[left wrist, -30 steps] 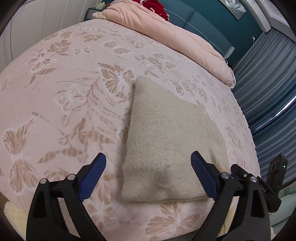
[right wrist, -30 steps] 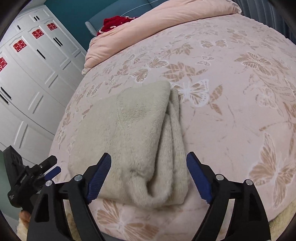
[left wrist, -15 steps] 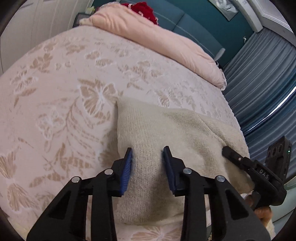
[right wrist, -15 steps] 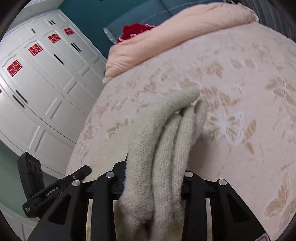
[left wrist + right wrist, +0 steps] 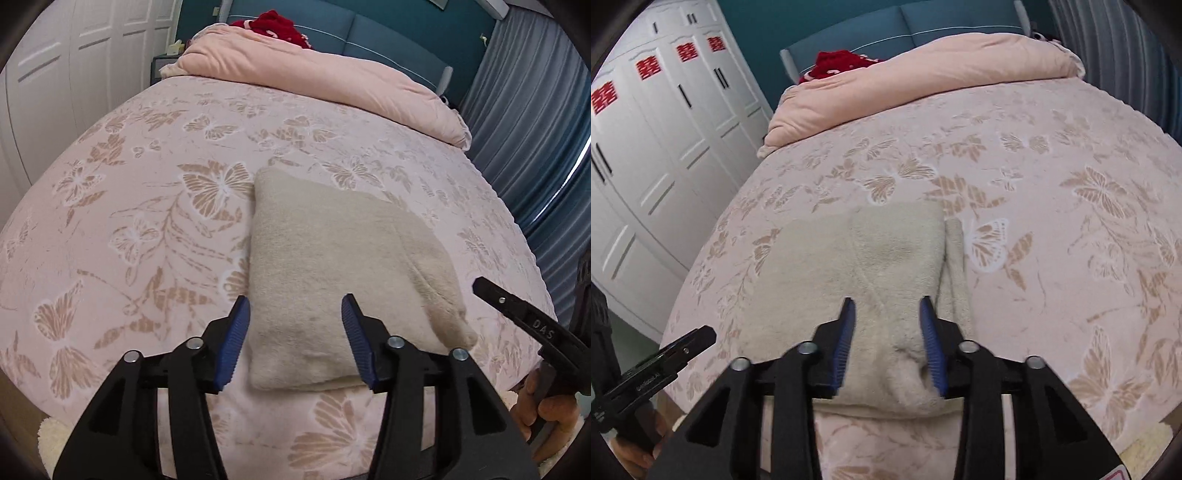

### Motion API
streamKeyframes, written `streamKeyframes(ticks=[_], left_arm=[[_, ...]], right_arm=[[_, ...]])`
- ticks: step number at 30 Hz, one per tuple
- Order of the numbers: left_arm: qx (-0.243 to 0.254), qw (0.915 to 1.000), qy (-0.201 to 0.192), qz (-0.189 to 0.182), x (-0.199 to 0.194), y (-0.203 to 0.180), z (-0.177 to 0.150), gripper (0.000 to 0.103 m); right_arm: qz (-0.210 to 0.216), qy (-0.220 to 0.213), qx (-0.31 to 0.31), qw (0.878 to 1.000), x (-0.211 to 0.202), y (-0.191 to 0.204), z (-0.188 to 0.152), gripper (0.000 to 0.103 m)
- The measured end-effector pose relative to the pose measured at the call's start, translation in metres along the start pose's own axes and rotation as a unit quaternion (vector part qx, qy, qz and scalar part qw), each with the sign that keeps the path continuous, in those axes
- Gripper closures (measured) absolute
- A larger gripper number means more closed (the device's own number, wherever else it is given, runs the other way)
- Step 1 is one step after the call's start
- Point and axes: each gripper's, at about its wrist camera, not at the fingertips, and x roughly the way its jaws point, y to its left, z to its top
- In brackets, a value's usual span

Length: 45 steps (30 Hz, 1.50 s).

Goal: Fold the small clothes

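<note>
Beige knit sweater point(image 5: 332, 266) lies flat again as a folded block near the front edge of the bed point(image 5: 147, 221). Half a second ago both grippers were pinching its near edge and the right one had the layers bunched up. Now the left gripper point(image 5: 295, 343) has backed off, its fingers opening with nothing pressed between them. The right gripper point(image 5: 886, 343) hangs over the sweater's thick folded side, fingers narrowly apart and apparently gripping nothing. This fold looks finished.
</note>
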Motion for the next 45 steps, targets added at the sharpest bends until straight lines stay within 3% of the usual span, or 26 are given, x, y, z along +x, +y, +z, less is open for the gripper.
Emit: streamKeyframes(ticks=[2, 4, 5, 7, 10, 13, 17, 20, 24, 28, 32, 36, 45], left_arm=[[0.014, 0.9997, 0.020, 0.009, 0.017, -0.012, -0.006, 0.051], [0.022, 0.9966, 0.064, 0.048, 0.047, -0.014, -0.018, 0.051], [0.014, 0.9936, 0.091, 0.065, 0.061, -0.009, -0.024, 0.051], [-0.030, 0.9912, 0.117, 0.054, 0.074, 0.006, -0.033, 0.050], [-0.038, 0.9924, 0.102, 0.057, 0.064, 0.009, -0.032, 0.049], [-0.013, 0.9919, 0.103, 0.073, 0.063, 0.000, -0.034, 0.049], [0.001, 0.9909, 0.103, 0.087, 0.051, -0.010, -0.035, 0.050], [0.013, 0.9927, 0.083, 0.087, 0.031, -0.019, -0.036, 0.038], [0.039, 0.9924, 0.063, 0.098, 0.014, -0.037, -0.040, 0.015], [0.060, 0.9909, 0.045, 0.112, -0.004, -0.052, -0.048, 0.008], [0.035, 0.9933, 0.044, 0.102, -0.011, -0.054, -0.060, 0.008], [0.036, 0.9912, 0.033, 0.123, -0.017, -0.058, -0.072, 0.008], [0.058, 0.9865, 0.009, 0.153, -0.036, -0.065, -0.085, 0.008]], right_arm=[[-0.026, 0.053, -0.024, 0.998, 0.028, -0.003, -0.010, 0.103], [-0.063, 0.095, -0.049, 0.992, 0.060, -0.016, -0.028, 0.103], [-0.064, 0.091, -0.051, 0.992, 0.061, -0.020, -0.034, 0.103], [-0.054, 0.082, -0.033, 0.995, 0.045, -0.017, -0.025, 0.103], [-0.023, 0.045, -0.037, 0.998, 0.017, -0.004, -0.016, 0.103], [-0.066, 0.113, -0.069, 0.989, 0.057, -0.016, -0.032, 0.103], [-0.038, 0.079, -0.017, 0.996, 0.021, -0.017, -0.029, 0.103], [-0.036, 0.055, -0.009, 0.998, -0.012, -0.008, -0.037, 0.094], [-0.046, 0.047, -0.002, 0.998, -0.036, -0.006, -0.062, 0.093], [-0.056, 0.050, 0.017, 0.997, -0.049, -0.013, -0.086, 0.078], [-0.073, 0.054, 0.027, 0.996, -0.056, -0.016, -0.102, 0.065], [-0.087, 0.043, 0.014, 0.995, -0.064, -0.010, -0.106, 0.055], [-0.091, 0.034, 0.000, 0.995, -0.073, 0.005, -0.111, 0.048]])
